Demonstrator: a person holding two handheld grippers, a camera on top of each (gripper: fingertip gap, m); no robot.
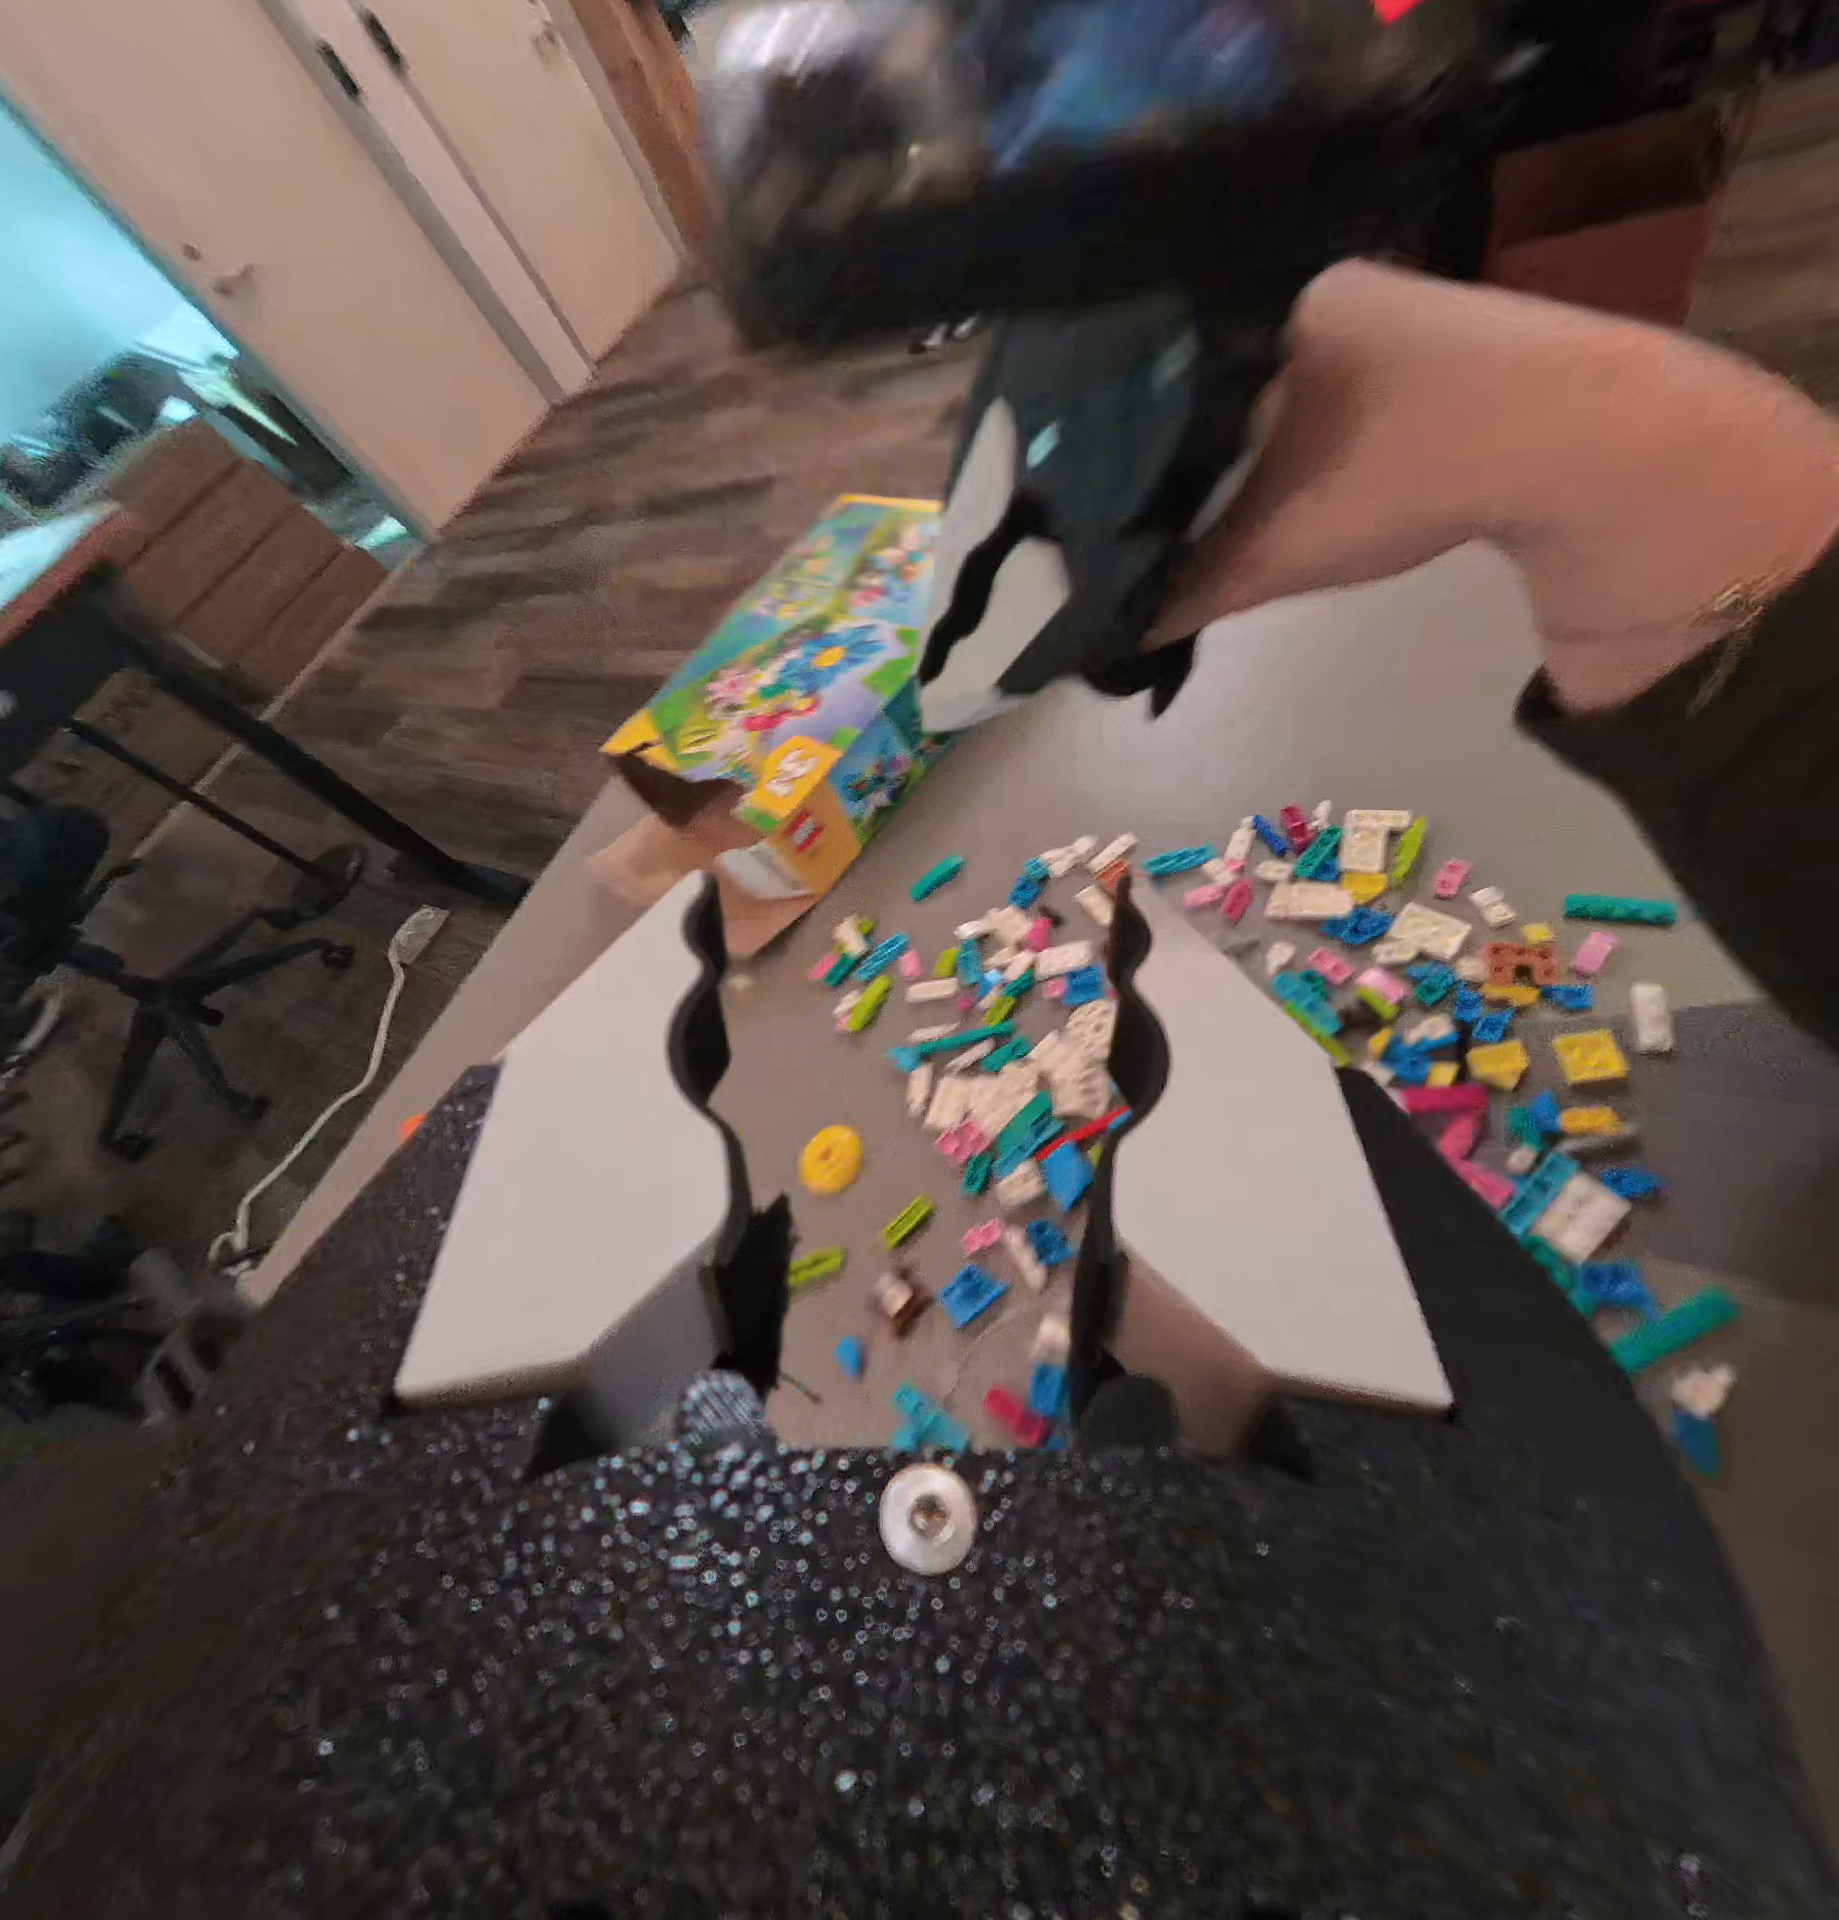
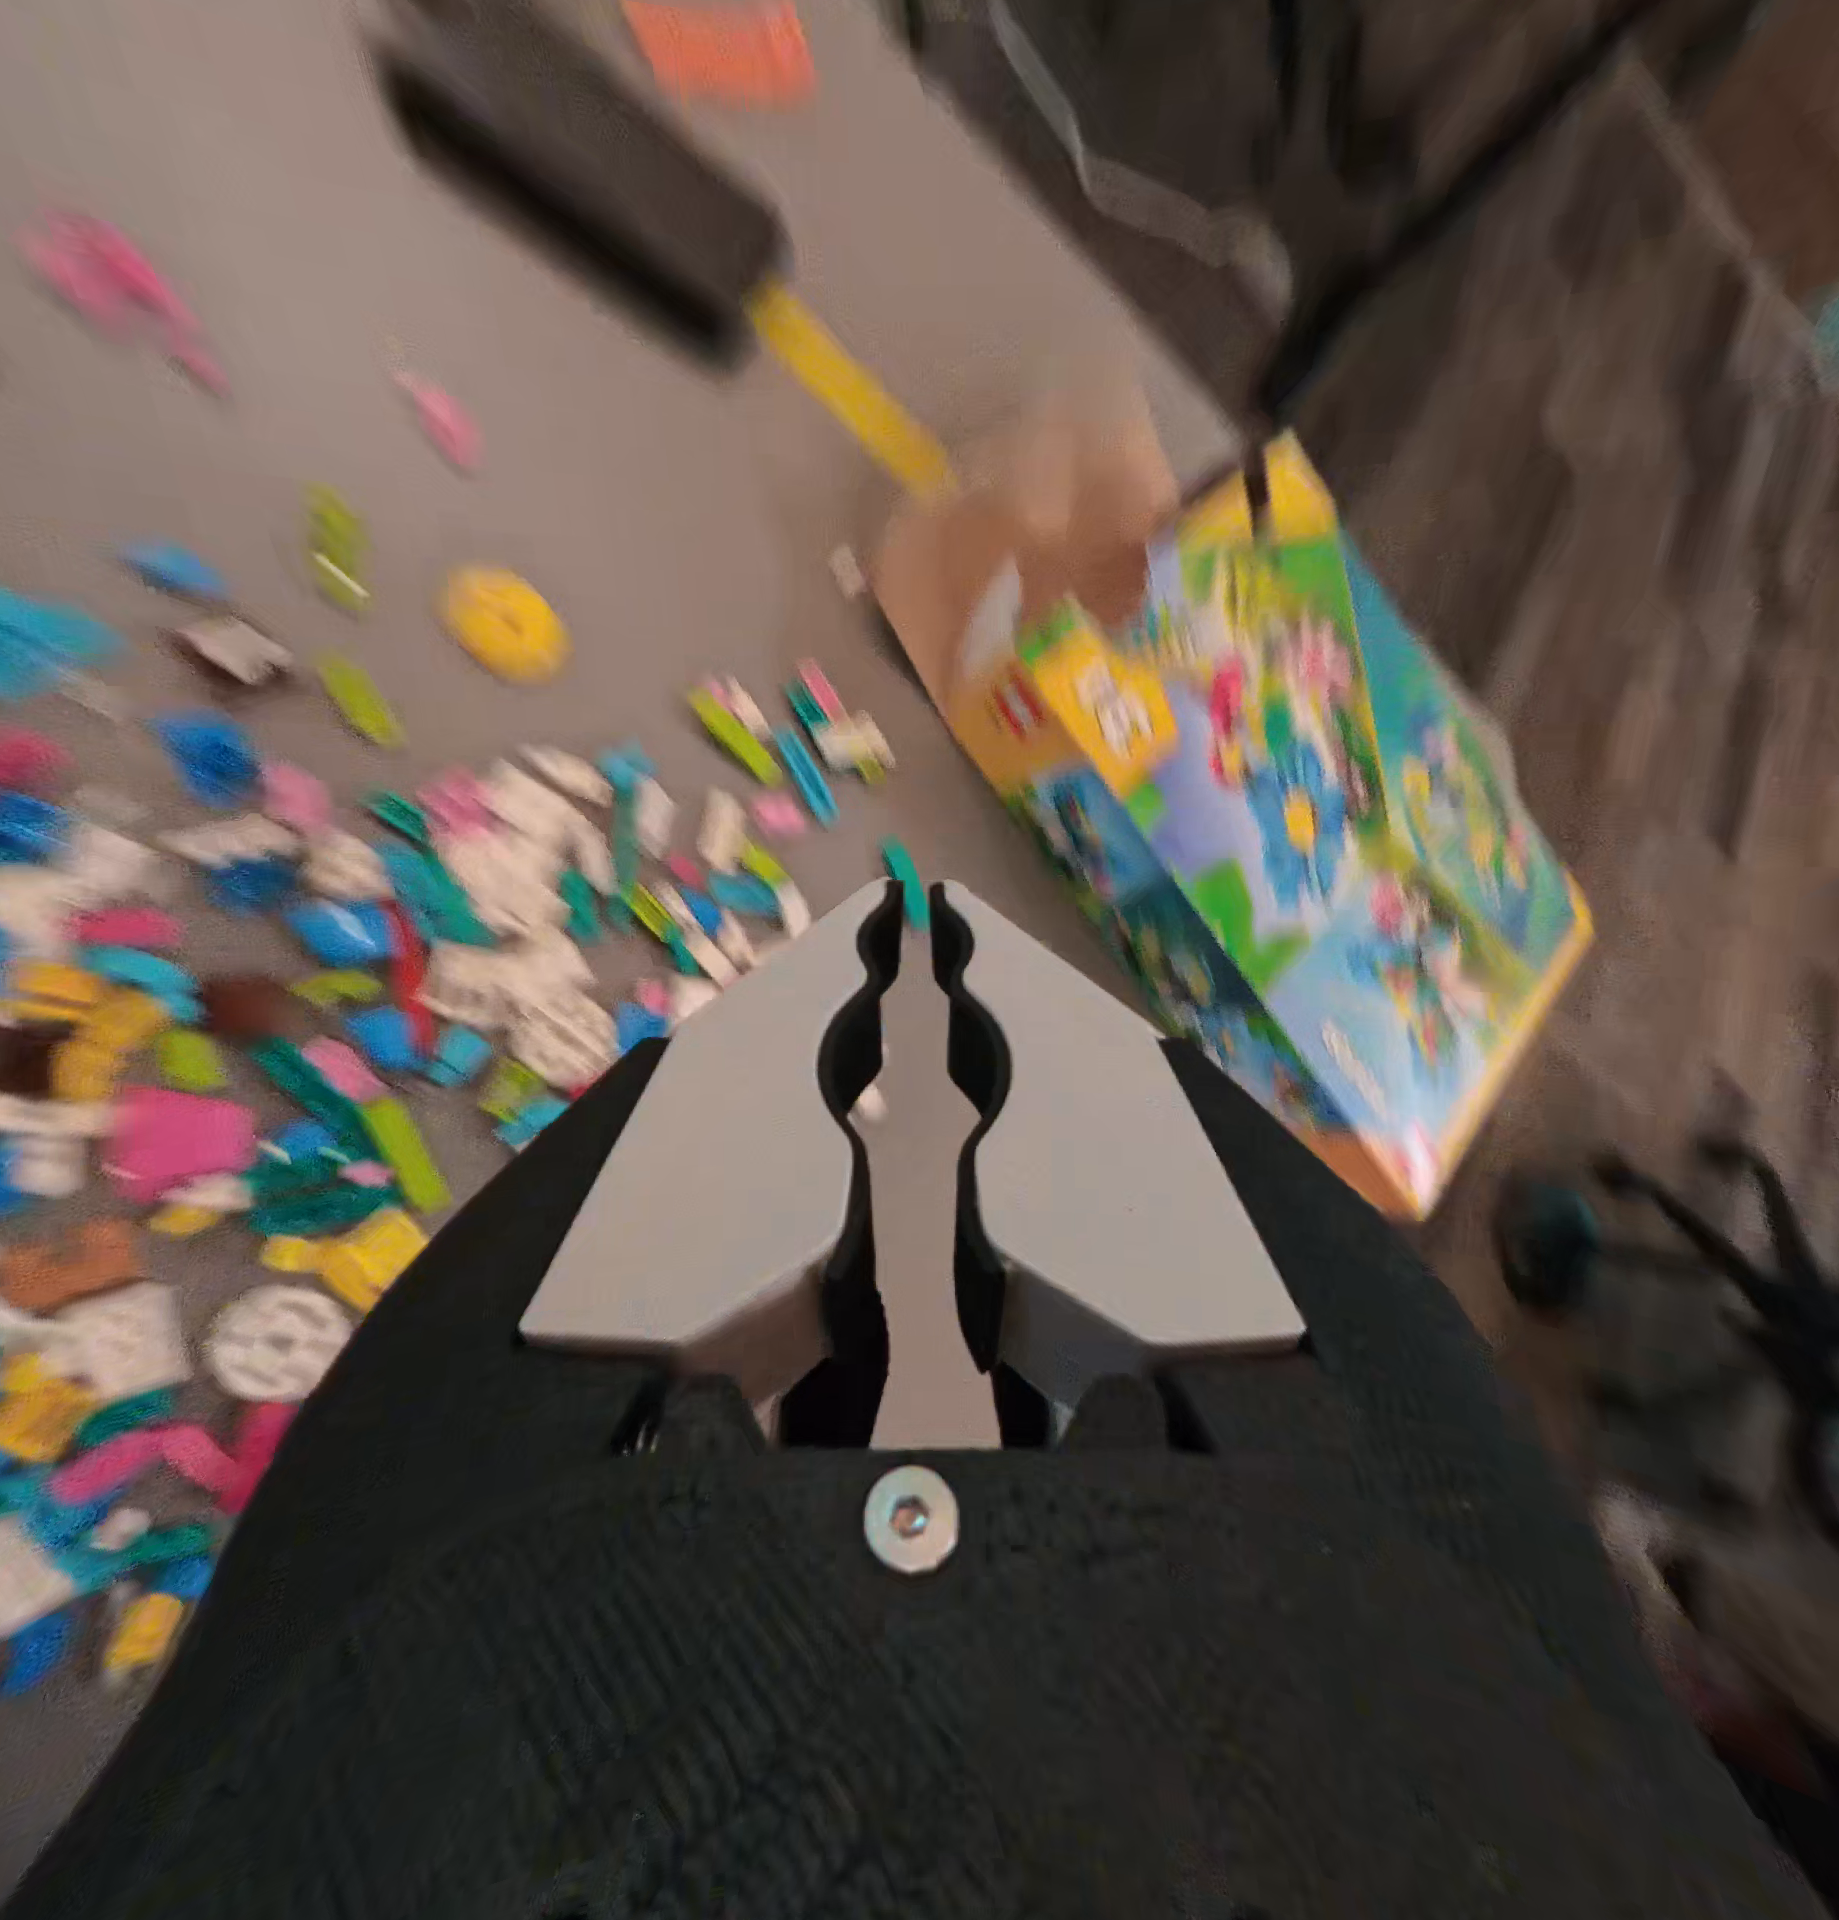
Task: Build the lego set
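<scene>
Many small loose Lego pieces (image 1: 1050,1039) in blue, teal, white, pink and yellow lie spread on the grey table (image 1: 1310,748); they also show in the right wrist view (image 2: 323,935), blurred. A round yellow piece (image 1: 830,1158) lies apart at the pile's left edge. My left gripper (image 1: 915,904) is wide open and empty above the pile. My right gripper (image 2: 915,894) is shut on a small teal piece (image 2: 907,883) pinched at its tips. In the left wrist view it (image 1: 998,665) hangs in a hand above the box.
The opened Lego box (image 1: 790,707) lies on the table's far left corner, also in the right wrist view (image 2: 1289,831). A blurred black bar with a yellow strip (image 2: 582,177) lies beyond the pile. An office chair (image 1: 167,997) and a white cable (image 1: 364,1060) are on the floor. There is about 15 centimetres between the tips of the two grippers.
</scene>
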